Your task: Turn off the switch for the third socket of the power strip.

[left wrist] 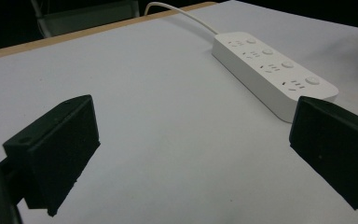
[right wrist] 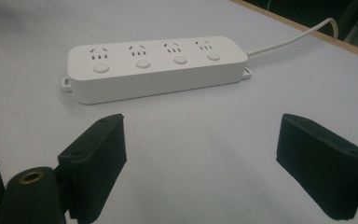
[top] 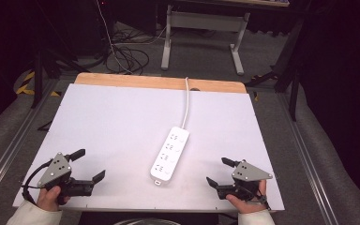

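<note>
Power strip mid-table, well apart from open grippers, edges

We note the power strip lying on the table at centre frame of the high view, slightly right of middle, its long axis running from lower left to upper right. Its cord leads up to the table's far edge. The left gripper sits at lower left, the right gripper at lower right, both well apart from the strip between them.
</note>
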Demonstrator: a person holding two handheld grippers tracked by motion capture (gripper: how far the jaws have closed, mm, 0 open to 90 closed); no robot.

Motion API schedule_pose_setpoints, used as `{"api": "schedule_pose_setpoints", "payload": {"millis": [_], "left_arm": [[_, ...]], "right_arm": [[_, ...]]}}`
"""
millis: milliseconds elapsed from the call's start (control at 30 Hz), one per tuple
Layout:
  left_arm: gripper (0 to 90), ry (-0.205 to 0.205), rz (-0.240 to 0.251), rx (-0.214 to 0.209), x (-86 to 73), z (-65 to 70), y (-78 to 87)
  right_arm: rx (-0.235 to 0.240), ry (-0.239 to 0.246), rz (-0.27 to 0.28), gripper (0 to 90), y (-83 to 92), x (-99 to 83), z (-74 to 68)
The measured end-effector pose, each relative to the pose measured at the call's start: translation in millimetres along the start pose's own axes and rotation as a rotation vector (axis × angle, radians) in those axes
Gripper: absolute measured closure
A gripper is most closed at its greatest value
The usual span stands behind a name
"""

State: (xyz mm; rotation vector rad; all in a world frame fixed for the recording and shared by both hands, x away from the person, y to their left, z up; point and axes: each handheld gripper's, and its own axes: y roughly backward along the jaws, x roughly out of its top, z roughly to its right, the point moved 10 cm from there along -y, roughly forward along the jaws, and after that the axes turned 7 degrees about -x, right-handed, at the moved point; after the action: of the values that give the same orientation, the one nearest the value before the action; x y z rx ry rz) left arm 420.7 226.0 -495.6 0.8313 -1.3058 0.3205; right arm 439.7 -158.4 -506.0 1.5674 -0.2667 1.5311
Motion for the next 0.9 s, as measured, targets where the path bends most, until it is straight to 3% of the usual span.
{"api": "schedule_pose_setpoints", "payload": {"millis": [433, 667, 900], "left_arm": [[1.7, 0.001, 0.028, 0.052, 3.6, -4.7, 2.8], [1.7, 0.001, 0.028, 0.057, 3.4, -4.0, 2.1], [1.7, -0.020, 0.019, 0.070, 3.1, -4.8, 2.3]], "right_arm": [[-0.003, 0.003, -0.002, 16.6, 0.2, 0.3, 0.4], [-0.009, 0.006, -0.004, 17.2, 0.7, 0.5, 0.7], [-0.016, 0.014, 0.004, 26.3, 4.9, 3.6, 3.4]]}}
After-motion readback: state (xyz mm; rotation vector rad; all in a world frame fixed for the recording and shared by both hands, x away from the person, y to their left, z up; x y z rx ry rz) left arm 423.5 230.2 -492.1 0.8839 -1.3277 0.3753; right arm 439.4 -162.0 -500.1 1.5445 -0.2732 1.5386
